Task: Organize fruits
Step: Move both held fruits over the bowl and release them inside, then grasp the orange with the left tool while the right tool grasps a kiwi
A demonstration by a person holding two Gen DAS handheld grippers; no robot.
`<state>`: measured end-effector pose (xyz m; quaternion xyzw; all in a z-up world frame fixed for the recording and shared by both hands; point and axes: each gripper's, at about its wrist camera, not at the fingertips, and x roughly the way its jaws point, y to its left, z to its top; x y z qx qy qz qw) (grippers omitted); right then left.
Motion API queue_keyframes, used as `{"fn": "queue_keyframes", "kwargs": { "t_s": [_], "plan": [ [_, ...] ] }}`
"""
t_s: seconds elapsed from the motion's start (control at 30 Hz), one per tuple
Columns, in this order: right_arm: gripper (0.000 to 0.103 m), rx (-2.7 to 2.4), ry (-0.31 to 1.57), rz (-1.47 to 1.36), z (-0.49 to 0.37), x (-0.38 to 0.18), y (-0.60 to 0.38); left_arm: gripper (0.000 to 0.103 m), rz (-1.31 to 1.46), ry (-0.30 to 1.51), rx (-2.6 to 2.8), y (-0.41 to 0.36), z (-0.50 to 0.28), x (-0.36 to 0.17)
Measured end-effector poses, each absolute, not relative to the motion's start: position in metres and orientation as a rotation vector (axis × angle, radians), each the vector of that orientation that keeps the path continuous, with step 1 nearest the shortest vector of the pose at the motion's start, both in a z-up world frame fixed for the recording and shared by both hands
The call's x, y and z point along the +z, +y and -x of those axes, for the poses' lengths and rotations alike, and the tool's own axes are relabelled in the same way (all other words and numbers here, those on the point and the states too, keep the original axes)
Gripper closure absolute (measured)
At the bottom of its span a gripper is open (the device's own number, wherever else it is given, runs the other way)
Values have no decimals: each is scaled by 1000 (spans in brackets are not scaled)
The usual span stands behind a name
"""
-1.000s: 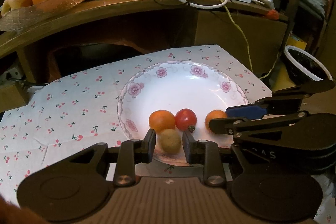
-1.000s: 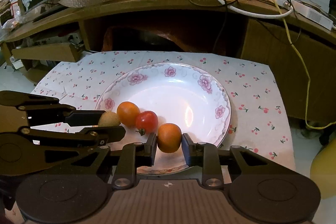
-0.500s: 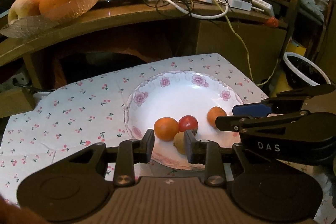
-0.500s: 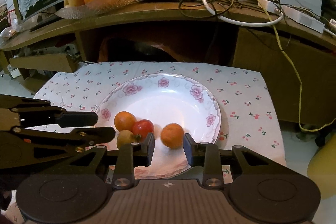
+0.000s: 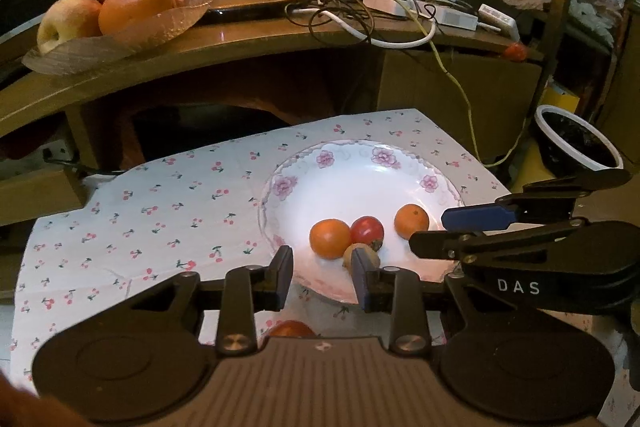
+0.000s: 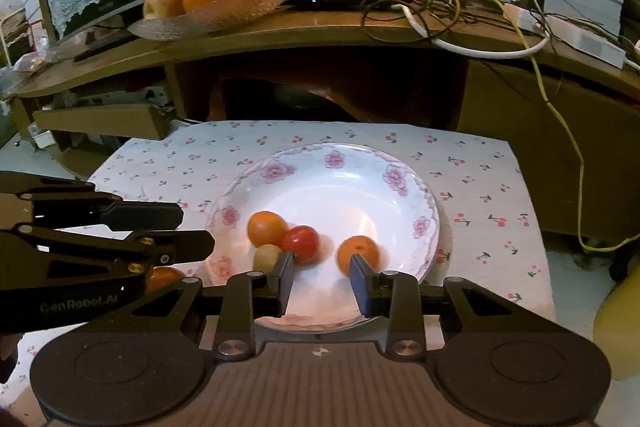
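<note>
- Plate [image 5: 430, 183] – white, pink flower rim, sits on the cherry-print cloth [image 5: 160, 211] over the tabletop. Holds four small fruits, all in its near half.
- Orange fruit, left [image 5: 330, 238] – we log it touching the red tomato [image 5: 367, 230] on its right side.
- Brownish fruit [image 5: 362, 254] – small, dull, just in front of those two; in the left wrist view part-hidden by a finger.
- Orange fruit, right [image 5: 411, 221] – apart from the cluster, alone nr the plate's right side; in the right wrist view [image 6: 357, 254] it lies just beyond the right finger tip.
- Left gripper [image 5: 322, 269] – fingers have just been easing apart; we see a clear gap, nothing pinched. The brownish fruit lies beyond the right finger, not between them.
- Right gripper [image 6: 321, 277] – fingers also just been parting; gap is bare plate, no fruit gripped.
- Each gripper shows in the other's view, side-on, w/ tips over the plate's edge.
- Extra reddish-orange fruit [image 6: 162, 277] – on the cloth off the plate, mostly hidden under the left gripper; can't tell the kind.
- Bkgd: wooden shelf [image 5: 256, 39] w/ glass dish [image 5: 120, 39] of oranges and apples, tangle of cables [image 5: 360, 11]. Dark bowl w/ white rim [image 5: 578, 143] at far right, off the cloth.
</note>
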<state>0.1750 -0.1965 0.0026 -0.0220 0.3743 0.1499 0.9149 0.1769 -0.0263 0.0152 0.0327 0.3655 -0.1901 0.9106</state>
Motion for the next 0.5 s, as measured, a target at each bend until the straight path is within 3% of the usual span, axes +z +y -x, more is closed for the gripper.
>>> {"fn": "queue_keyframes", "kwargs": {
  "t_s": [0.4, 0.5],
  "plan": [
    [67, 421, 811, 52, -154, 5, -175, 61, -83, 769, -384, 15, -152, 17],
    [63, 477, 848, 83, -145, -1, -167, 61, -87, 782, -401, 22, -145, 15]
  ]
}}
